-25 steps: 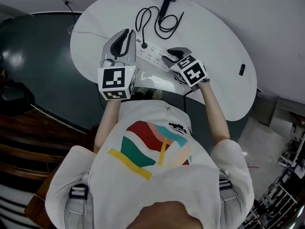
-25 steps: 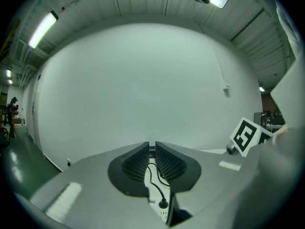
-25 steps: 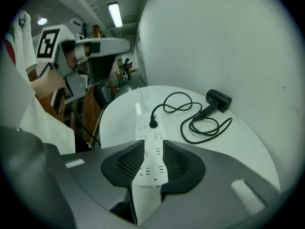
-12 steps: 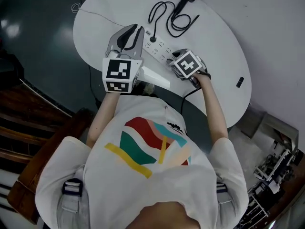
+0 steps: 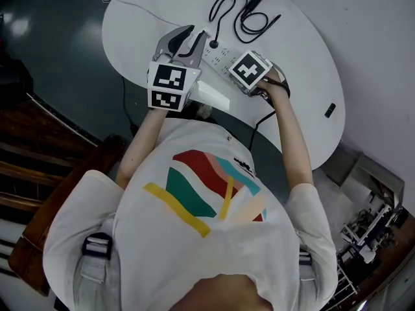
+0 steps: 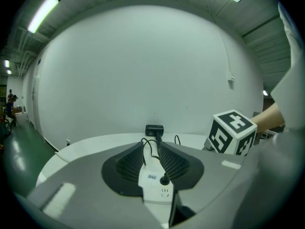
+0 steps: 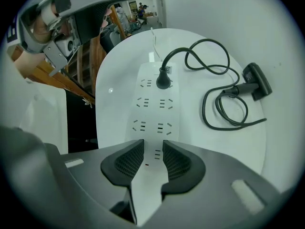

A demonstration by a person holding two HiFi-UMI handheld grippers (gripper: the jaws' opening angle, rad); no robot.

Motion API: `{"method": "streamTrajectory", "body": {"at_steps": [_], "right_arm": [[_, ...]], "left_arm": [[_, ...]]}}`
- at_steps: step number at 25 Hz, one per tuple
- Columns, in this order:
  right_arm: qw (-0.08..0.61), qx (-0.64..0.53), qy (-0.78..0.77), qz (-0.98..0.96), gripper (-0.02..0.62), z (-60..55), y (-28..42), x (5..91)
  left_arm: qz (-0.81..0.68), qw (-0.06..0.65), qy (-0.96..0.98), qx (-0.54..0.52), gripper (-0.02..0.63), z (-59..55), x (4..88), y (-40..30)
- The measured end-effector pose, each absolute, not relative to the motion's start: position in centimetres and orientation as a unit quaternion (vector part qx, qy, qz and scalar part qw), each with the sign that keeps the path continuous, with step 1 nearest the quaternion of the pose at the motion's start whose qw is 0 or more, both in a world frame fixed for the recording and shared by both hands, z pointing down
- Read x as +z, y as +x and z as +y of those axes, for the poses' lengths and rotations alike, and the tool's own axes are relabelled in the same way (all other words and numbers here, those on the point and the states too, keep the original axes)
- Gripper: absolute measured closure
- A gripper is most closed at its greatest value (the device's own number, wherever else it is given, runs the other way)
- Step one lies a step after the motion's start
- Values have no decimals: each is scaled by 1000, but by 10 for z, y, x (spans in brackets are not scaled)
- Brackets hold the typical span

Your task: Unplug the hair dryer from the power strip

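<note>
A white power strip (image 5: 217, 56) lies on the white oval table (image 5: 298, 57). The black plug (image 7: 163, 80) sits in its far end, and the cord (image 7: 224, 104) loops to the black hair dryer (image 7: 256, 82) at the far edge. My left gripper (image 6: 152, 149) points along the strip. Its jaws have just been opening, and the plug (image 6: 164, 180) shows in the gap, untouched. My right gripper (image 7: 153, 144) points straight down over the strip's near end. Its jaws have just been closing a little, pads apart and not pressing on the strip. Its marker cube (image 5: 249, 69) hides them from above.
A small black object (image 5: 330, 110) lies near the table's right edge. The strip's white lead (image 5: 130, 5) runs off the far left rim. Dark floor and wooden steps (image 5: 39, 173) lie to the left, and metal equipment (image 5: 369, 225) stands at the lower right.
Both grippers have come down closer to the strip. The right one has tipped over to point downward, its cube now facing up. The left jaws stand wider apart.
</note>
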State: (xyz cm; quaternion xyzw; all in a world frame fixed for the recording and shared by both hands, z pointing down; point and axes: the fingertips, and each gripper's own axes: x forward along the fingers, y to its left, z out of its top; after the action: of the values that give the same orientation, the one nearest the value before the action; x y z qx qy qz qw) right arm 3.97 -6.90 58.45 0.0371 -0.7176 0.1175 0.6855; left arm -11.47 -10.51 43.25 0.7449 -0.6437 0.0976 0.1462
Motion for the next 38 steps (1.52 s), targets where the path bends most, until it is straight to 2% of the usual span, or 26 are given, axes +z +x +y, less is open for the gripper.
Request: {"method": "streamTrajectory", "body": {"at_steps": [4, 6, 11, 21, 29, 38], "right_arm": [[682, 76, 53, -725, 453, -78, 37, 585], [681, 81, 63, -725, 453, -77, 39, 584], [683, 87, 73, -722, 454, -78, 38, 584], [702, 89, 69, -703, 454, -79, 38, 584], [709, 90, 62, -697, 453, -78, 39, 584], [713, 93, 51, -693, 454, -77, 38, 584]], "left_arm": [[-583, 207, 774, 136, 440, -109, 484, -88], [-553, 230, 786, 154, 431, -112, 508, -75], [-539, 213, 795, 179, 434, -130, 525, -66], [-520, 204, 802, 211, 449, -148, 546, -52], [-511, 160, 811, 235, 540, -146, 552, -43], [-507, 178, 815, 218, 560, -145, 544, -44]]}}
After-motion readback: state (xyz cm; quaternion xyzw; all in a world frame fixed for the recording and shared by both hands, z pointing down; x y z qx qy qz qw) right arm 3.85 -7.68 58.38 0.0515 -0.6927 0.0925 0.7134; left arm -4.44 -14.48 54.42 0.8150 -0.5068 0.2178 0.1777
